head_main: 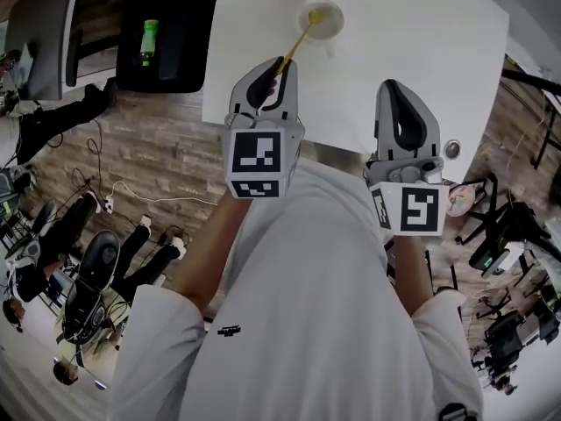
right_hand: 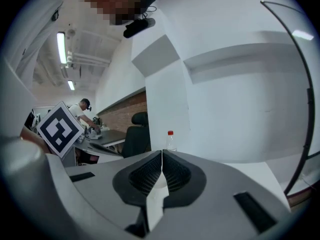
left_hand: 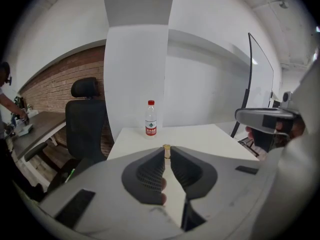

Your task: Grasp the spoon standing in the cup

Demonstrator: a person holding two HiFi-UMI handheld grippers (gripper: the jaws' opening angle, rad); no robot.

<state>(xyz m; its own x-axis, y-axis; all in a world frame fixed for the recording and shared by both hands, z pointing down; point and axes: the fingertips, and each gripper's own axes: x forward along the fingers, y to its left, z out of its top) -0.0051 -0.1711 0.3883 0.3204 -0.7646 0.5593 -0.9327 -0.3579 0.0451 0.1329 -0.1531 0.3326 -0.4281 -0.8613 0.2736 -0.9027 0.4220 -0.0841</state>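
On the white table (head_main: 412, 33), at the far side, stands a white cup (head_main: 330, 26) with a yellow spoon (head_main: 298, 42) leaning out of it toward me. My left gripper (head_main: 280, 67) is shut on the end of the spoon's handle. Between those jaws, the handle tip (left_hand: 166, 147) pokes up in the left gripper view. To the right, my right gripper (head_main: 396, 88) hovers over the table's near part, shut with nothing in it. In the right gripper view, its jaws (right_hand: 162, 154) meet in a thin line.
A clear water bottle with a red cap (left_hand: 150, 119) stands at the table's far end, also seen as a bottle (right_hand: 171, 140) from the right. A black office chair (left_hand: 86, 118) sits left of the table. The table's near edge (head_main: 333, 144) lies just under both grippers.
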